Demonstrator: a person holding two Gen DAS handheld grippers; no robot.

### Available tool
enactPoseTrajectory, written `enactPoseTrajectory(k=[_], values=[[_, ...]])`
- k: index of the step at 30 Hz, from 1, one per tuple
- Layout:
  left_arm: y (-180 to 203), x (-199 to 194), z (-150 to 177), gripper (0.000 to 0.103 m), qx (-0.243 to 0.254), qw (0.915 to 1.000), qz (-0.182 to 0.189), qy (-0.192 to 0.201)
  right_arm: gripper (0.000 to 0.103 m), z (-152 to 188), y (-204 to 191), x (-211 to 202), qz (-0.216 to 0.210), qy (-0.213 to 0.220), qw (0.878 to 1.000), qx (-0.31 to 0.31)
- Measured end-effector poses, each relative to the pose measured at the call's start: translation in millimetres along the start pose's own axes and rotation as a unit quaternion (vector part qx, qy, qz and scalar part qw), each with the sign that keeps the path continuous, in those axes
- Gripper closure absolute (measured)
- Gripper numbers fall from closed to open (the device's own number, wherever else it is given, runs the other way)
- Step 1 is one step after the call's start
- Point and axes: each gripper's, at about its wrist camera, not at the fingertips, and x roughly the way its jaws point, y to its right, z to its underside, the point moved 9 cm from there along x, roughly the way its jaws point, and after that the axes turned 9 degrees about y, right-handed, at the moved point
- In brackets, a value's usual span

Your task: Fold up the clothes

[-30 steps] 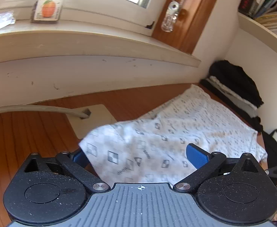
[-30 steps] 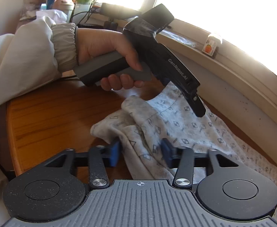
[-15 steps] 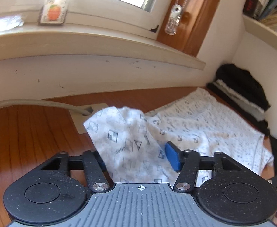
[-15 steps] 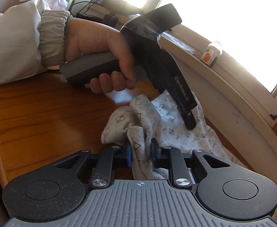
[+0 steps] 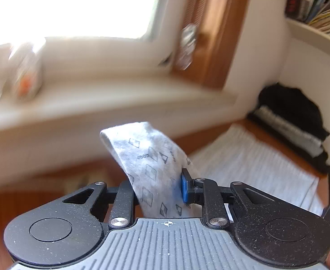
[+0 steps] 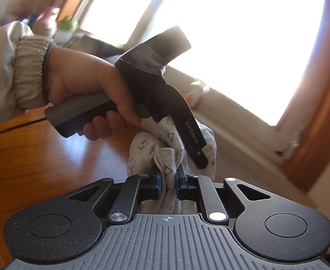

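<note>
A white garment (image 5: pixel 146 157) printed with small grey squares has one edge lifted, and the rest of it (image 5: pixel 255 164) lies flat on the wooden table (image 6: pixel 41 157). The jaws of my left gripper (image 5: pixel 158 186) are closing, and its blue pad (image 5: pixel 184 189) presses on the raised strip of fabric. In the right wrist view, bunched folds of the garment (image 6: pixel 142 146) are pinched by my right gripper (image 6: pixel 167 180), whose jaws are also closing. Just beyond it, the left gripper (image 6: pixel 199 157) points down into the same bunch, held by a person's hand (image 6: pixel 86 85).
A stack of dark folded clothes (image 5: pixel 295 117) sits at the table's far right corner. The window sill (image 5: pixel 97 103) runs along the back and carries a small carton (image 5: pixel 27 72). A shelf of books (image 5: pixel 318 4) is at the upper right. Bottles (image 6: pixel 47 22) stand far left.
Both grippers have narrowed from open onto the garment's edge. Both have risen, lifting that edge off the table, and the views tilt up toward the window.
</note>
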Motion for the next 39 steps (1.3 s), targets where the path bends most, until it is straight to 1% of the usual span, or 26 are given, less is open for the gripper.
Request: enactPoseTrajectory(k=[3, 5, 6, 7, 8, 9, 10, 11, 12, 14, 15, 16, 21, 23, 25, 27, 28, 29, 30, 32, 33, 34, 35, 36, 37, 39], values=[[60, 35, -43, 0.079, 0.023, 0.9993, 0.029, 0.011, 0.09, -1, 61, -28, 0.055, 0.011, 0.998, 0.022], [102, 66, -65, 0.076, 0.025, 0.9987, 0.045, 0.007, 0.09, 10, 107, -51, 0.092, 0.007, 0.994, 0.055], [121, 82, -74, 0.068, 0.022, 0.9985, 0.05, 0.005, 0.09, 21, 129, -63, 0.11, 0.0, 0.991, 0.078], [137, 96, -81, 0.056, 0.019, 0.9985, 0.052, 0.005, 0.09, 36, 152, -75, 0.128, -0.009, 0.986, 0.105], [150, 105, -86, 0.048, 0.018, 0.9984, 0.053, 0.011, 0.087, 56, 172, -86, 0.144, -0.024, 0.98, 0.136], [158, 111, -87, 0.031, 0.017, 0.9982, 0.057, 0.015, 0.084, 80, 191, -96, 0.158, -0.043, 0.972, 0.17], [163, 116, -85, 0.026, 0.015, 0.9977, 0.064, 0.015, 0.073, 100, 204, -104, 0.17, -0.058, 0.964, 0.196], [169, 121, -82, 0.025, 0.013, 0.9972, 0.072, 0.015, 0.066, 116, 212, -110, 0.18, -0.069, 0.957, 0.216], [171, 126, -77, 0.025, 0.012, 0.9969, 0.077, 0.012, 0.065, 132, 220, -117, 0.19, -0.079, 0.95, 0.235], [164, 131, -59, 0.025, 0.015, 0.9972, 0.073, 0.0, 0.062, 164, 236, -131, 0.21, -0.1, 0.933, 0.274], [160, 133, -50, 0.024, 0.018, 0.9975, 0.069, -0.005, 0.06, 173, 243, -136, 0.217, -0.102, 0.927, 0.287], [154, 134, -40, 0.024, 0.02, 0.9977, 0.063, -0.011, 0.055, 174, 246, -138, 0.221, -0.096, 0.925, 0.294], [115, 133, -1, 0.023, 0.01, 0.9988, 0.039, -0.028, 0.051, 174, 244, -119, 0.194, -0.097, 0.924, 0.314], [99, 132, 11, 0.023, 0.001, 0.9991, 0.03, -0.031, 0.051, 180, 241, -122, 0.179, -0.11, 0.923, 0.321], [85, 130, 18, 0.022, -0.012, 0.9991, 0.029, -0.029, 0.052, 185, 236, -112, 0.168, -0.125, 0.922, 0.325], [74, 129, 23, 0.022, -0.022, 0.999, 0.032, -0.025, 0.079, 187, 233, -108, 0.157, -0.133, 0.923, 0.325], [71, 128, 23, 0.022, -0.024, 0.9989, 0.033, -0.023, 0.083, 185, 234, -111, 0.157, -0.131, 0.924, 0.322], [68, 128, 24, 0.021, -0.026, 0.9988, 0.035, -0.02, 0.091, 177, 238, -119, 0.164, -0.12, 0.926, 0.318], [66, 127, 24, 0.021, -0.028, 0.9988, 0.037, -0.018, 0.091, 167, 243, -130, 0.174, -0.106, 0.926, 0.319], [61, 126, 25, 0.02, -0.031, 0.9985, 0.043, -0.013, 0.088, 157, 251, -152, 0.187, -0.091, 0.92, 0.332], [60, 126, 25, 0.019, -0.034, 0.9982, 0.049, -0.01, 0.084, 161, 251, -157, 0.19, -0.107, 0.918, 0.331], [60, 128, 26, 0.019, -0.037, 0.9977, 0.056, -0.008, 0.072, 170, 250, -158, 0.196, -0.131, 0.917, 0.322], [60, 129, 27, 0.019, -0.04, 0.9971, 0.065, -0.007, 0.063, 179, 249, -157, 0.205, -0.156, 0.915, 0.312], [59, 130, 29, 0.019, -0.042, 0.9966, 0.071, -0.007, 0.062, 186, 248, -158, 0.218, -0.174, 0.913, 0.299], [59, 132, 31, 0.019, -0.042, 0.9963, 0.075, -0.008, 0.062, 186, 247, -159, 0.229, -0.179, 0.912, 0.288], [58, 135, 34, 0.019, -0.032, 0.9965, 0.076, -0.013, 0.059, 177, 243, -161, 0.242, -0.168, 0.915, 0.274]])
